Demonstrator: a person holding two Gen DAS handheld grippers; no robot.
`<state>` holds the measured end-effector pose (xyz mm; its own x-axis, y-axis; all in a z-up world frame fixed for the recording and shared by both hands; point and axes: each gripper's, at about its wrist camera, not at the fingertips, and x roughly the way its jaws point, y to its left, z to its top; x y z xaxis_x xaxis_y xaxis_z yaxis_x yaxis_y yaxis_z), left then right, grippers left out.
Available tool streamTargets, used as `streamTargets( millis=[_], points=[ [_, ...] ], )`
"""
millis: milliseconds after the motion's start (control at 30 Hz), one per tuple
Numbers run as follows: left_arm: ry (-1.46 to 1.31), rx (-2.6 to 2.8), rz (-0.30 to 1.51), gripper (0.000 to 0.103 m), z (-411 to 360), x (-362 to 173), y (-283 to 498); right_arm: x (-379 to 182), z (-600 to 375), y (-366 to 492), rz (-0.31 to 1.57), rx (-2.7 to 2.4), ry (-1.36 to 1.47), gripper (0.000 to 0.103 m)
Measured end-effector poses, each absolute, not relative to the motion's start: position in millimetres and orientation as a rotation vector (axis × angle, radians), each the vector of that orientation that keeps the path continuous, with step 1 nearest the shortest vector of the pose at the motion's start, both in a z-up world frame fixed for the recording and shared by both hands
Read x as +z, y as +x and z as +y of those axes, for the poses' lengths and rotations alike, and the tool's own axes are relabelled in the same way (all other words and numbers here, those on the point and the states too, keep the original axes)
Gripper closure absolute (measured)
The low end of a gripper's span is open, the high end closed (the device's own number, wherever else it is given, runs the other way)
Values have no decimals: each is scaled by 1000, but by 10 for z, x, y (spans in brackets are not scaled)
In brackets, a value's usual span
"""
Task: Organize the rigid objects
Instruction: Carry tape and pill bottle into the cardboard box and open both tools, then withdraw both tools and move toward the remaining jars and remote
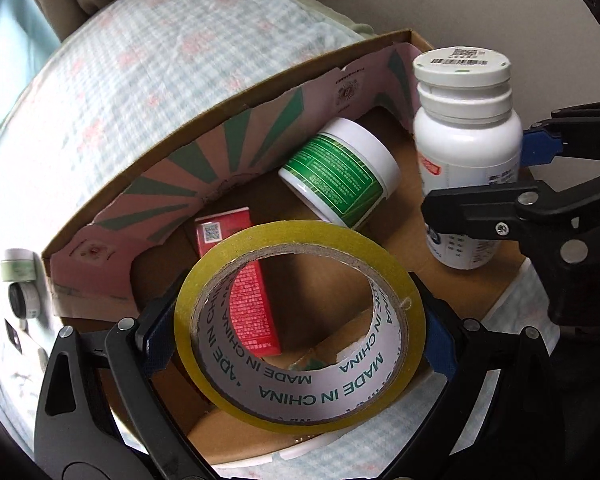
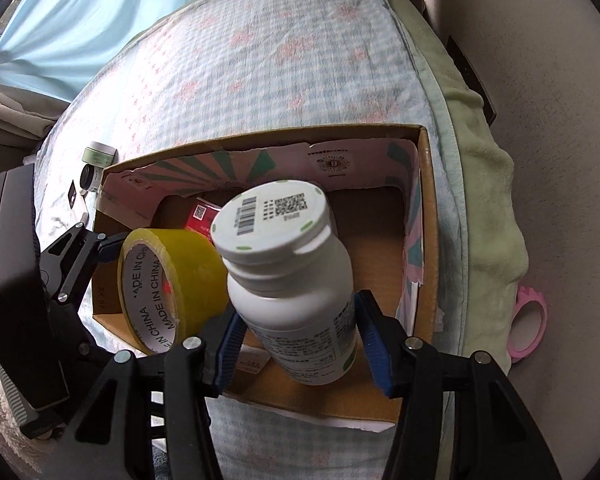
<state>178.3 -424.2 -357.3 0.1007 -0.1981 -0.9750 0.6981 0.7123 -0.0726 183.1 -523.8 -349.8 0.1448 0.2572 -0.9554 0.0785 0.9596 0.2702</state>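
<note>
My left gripper (image 1: pixel 296 336) is shut on a roll of yellow tape (image 1: pixel 300 384) and holds it over the near left part of an open cardboard box (image 1: pixel 160 152). My right gripper (image 2: pixel 300 336) is shut on a white pill bottle (image 2: pixel 292 280) with a barcoded cap, upright over the box's (image 2: pixel 424 200) near right part. In the left wrist view the bottle (image 1: pixel 466 148) and right gripper (image 1: pixel 500 176) are at the right. In the right wrist view the tape (image 2: pixel 168 280) and left gripper (image 2: pixel 100 248) are at the left. Inside the box lie a green-labelled white jar (image 1: pixel 340 172) and a red carton (image 1: pixel 244 276).
The box rests on a checked blanket (image 2: pixel 260 60) over a bed. Two small jars (image 1: pixel 20 280) and a small card lie on the blanket left of the box. A pink tape roll (image 2: pixel 530 324) sits off the bed's right edge. A wall is at the right.
</note>
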Motion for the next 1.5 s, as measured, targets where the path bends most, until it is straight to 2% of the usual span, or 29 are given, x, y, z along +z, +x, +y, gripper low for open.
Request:
streamTargets(
  millis=[33, 67, 100, 133, 933, 1233, 1500],
  points=[
    [463, -702, 1310, 0, -4232, -3551, 1776, -3493, -5243, 1829, 1415, 137, 287, 50],
    [465, -700, 1295, 0, -4215, -3513, 1756, -3480, -5256, 1825, 1405, 140, 297, 32],
    [468, -700, 1283, 0, -4197, -3476, 1734, -3471, -5268, 1823, 1402, 135, 306, 2],
    [461, -702, 1275, 0, -4175, -3446, 1722, -3457, -5283, 1821, 1403, 129, 306, 0],
    [484, -650, 1212, 0, -3930, -3031, 1644, -3214, -5173, 1860, 1377, 155, 237, 0],
    [409, -589, 1142, 0, -3573, -2418, 1678, -2775, -5033, 1964, 1381, 216, 59, 0],
    [281, -440, 1087, 0, -2701, -1789, 1717, -2142, -4431, 2052, 1284, 276, -99, 0]
  ],
)
